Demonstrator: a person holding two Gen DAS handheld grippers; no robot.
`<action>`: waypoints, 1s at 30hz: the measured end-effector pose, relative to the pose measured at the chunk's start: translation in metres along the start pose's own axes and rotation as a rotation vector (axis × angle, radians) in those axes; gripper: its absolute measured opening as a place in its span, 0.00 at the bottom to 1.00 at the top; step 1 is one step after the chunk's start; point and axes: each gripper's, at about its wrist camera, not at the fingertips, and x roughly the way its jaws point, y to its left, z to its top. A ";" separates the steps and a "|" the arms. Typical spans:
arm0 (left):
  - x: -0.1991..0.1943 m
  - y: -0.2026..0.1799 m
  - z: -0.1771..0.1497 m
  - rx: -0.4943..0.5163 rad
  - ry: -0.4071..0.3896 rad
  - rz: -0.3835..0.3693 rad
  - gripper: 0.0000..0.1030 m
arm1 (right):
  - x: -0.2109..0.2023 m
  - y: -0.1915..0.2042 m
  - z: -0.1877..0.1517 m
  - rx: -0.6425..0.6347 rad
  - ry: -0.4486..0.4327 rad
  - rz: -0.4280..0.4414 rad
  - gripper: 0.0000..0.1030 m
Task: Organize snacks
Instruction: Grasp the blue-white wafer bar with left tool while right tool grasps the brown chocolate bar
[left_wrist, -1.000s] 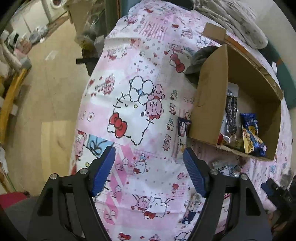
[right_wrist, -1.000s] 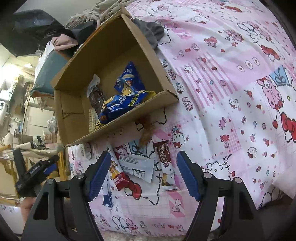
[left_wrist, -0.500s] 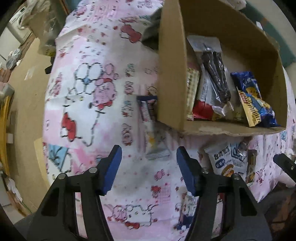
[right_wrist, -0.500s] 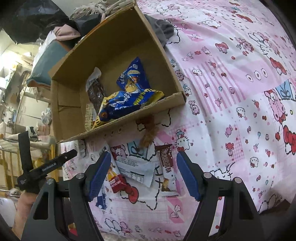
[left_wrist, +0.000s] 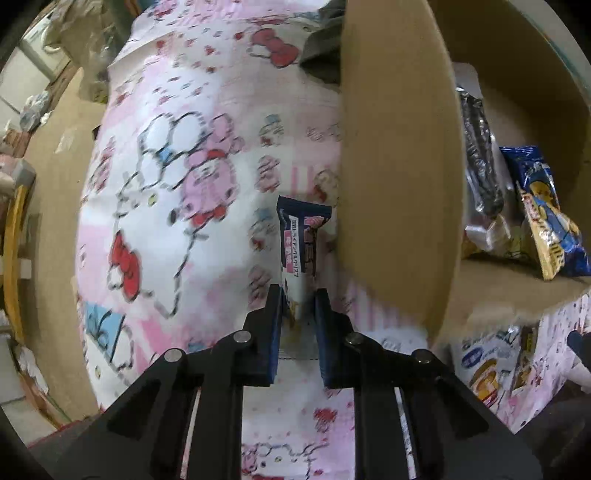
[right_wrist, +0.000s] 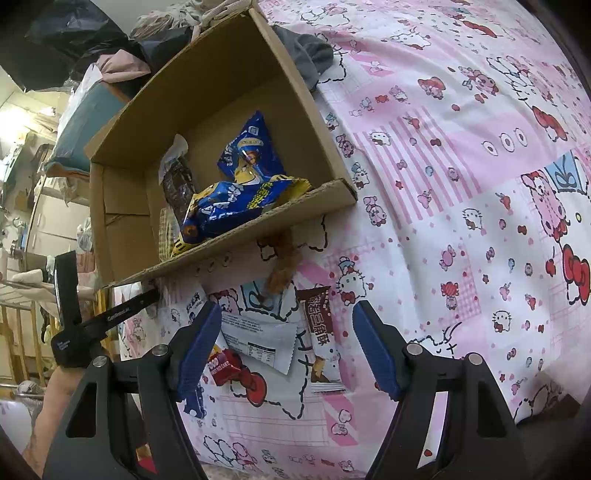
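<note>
Left wrist view: the left gripper has just been closing, and its two blue-padded fingers now pinch the near end of a slim snack bar, a flat wrapper, dark navy at the far end and white nearer the pads, lying on the bedsheet of soft pink-and-white cartoon-print cloth. Just right of the fingers rises the plain brown wall of one open cardboard box. Inside it, further right, lie a dark glossy packet in clear film and a crinkled blue-and-yellow snack bag. Beyond the box's near wall, low right, one white pouch lies on the sheet.

Right wrist view: the right gripper has its fingers spread wide and holds nothing. Ahead of them the same cardboard box holds two blue-and-yellow bags and a dark packet. Between the fingers, on the bedsheet, lie a white rectangular sachet and a brown-topped bar; a small red pack sits beside the left finger. A crumpled brown piece lies just under the box edge.
</note>
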 end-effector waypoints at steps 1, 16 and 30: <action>-0.001 0.002 -0.004 0.002 0.003 0.004 0.13 | 0.000 0.001 0.000 -0.003 -0.001 0.001 0.74; -0.060 0.016 -0.065 -0.045 -0.036 -0.097 0.13 | -0.009 -0.006 -0.006 0.011 -0.010 -0.005 0.74; -0.092 -0.023 -0.094 0.034 -0.145 -0.138 0.13 | -0.003 -0.028 -0.007 0.063 0.043 -0.024 0.64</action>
